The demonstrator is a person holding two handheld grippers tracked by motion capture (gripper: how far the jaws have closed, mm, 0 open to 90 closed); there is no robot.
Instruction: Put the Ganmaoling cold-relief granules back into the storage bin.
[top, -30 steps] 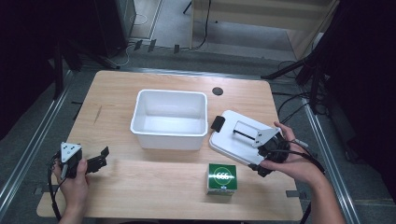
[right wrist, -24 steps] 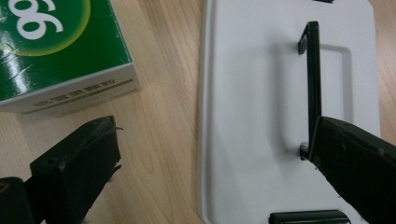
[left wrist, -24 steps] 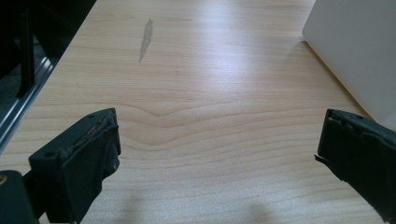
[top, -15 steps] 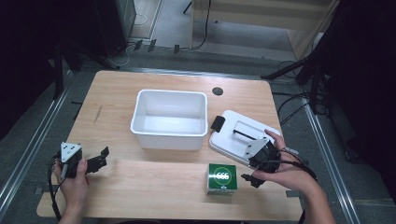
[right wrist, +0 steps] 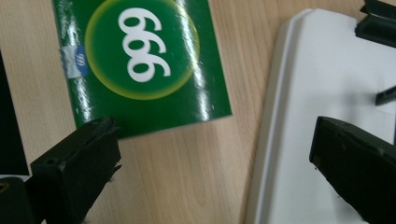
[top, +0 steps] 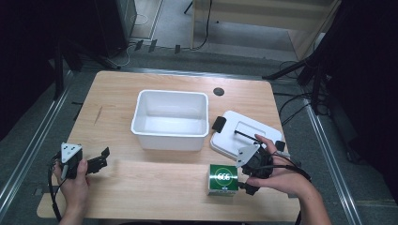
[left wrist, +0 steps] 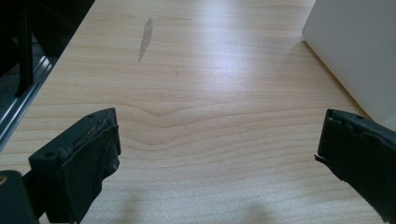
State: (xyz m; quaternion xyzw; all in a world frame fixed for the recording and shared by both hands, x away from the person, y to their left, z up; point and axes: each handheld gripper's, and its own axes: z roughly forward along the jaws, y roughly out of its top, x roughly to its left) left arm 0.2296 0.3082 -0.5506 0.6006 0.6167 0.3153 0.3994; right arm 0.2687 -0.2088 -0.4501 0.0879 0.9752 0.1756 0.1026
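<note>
Both tongs spread, right tongs (right wrist: 212, 154) over green box (right wrist: 140, 60), box cut off, lid (right wrist: 322, 121) cropped.

Below my right gripper (right wrist: 212, 154), a green box (right wrist: 140, 60) printed 666 lies flat on the table (right wrist: 187, 177) by the left jaw. A white lid (right wrist: 322, 93) lies by the right jaw, a strip of wood between them. Ahead of my left gripper (left wrist: 219, 144) I see a grey streak (left wrist: 145, 37), with a white bin (left wrist: 355, 51) to the right. A black disc (top: 218, 91) sits beyond the bin
</note>
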